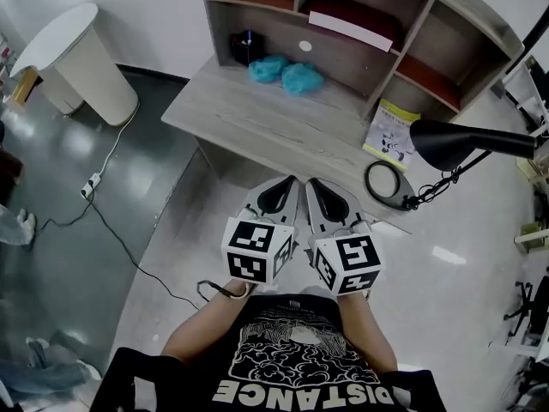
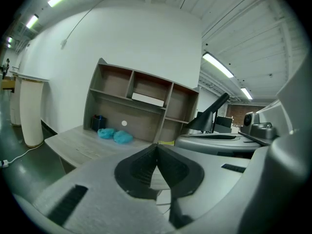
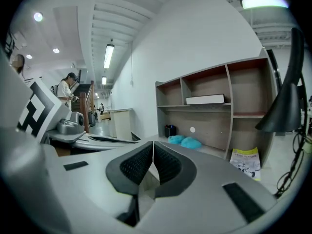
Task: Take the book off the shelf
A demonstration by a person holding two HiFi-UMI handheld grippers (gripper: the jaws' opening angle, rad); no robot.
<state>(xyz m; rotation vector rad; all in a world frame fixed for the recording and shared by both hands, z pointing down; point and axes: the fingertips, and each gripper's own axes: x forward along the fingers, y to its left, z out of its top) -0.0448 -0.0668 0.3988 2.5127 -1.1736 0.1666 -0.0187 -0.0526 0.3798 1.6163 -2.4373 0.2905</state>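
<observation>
room layout, as seen from the head view unless noted.

- wall (image 1: 163, 11): plain white, runs behind the furniture.
- table (image 1: 257, 114): grey wood-grain top, set against the wall.
- shelf unit (image 1: 446, 41): same grey finish, open compartments, stands on the table's rear edge.
- desk lamp (image 1: 450, 142): black, at the table's right end.
- floor (image 1: 69, 230): glossy dark grey at left, paler beside the table.
- pedestal (image 1: 73, 58): white, round-topped, left of the table.
- power strip (image 1: 92, 184): on the floor, cable attached.
- ceiling (image 2: 243, 43): white panels with lit tube lights (image 2: 218, 65).
</observation>
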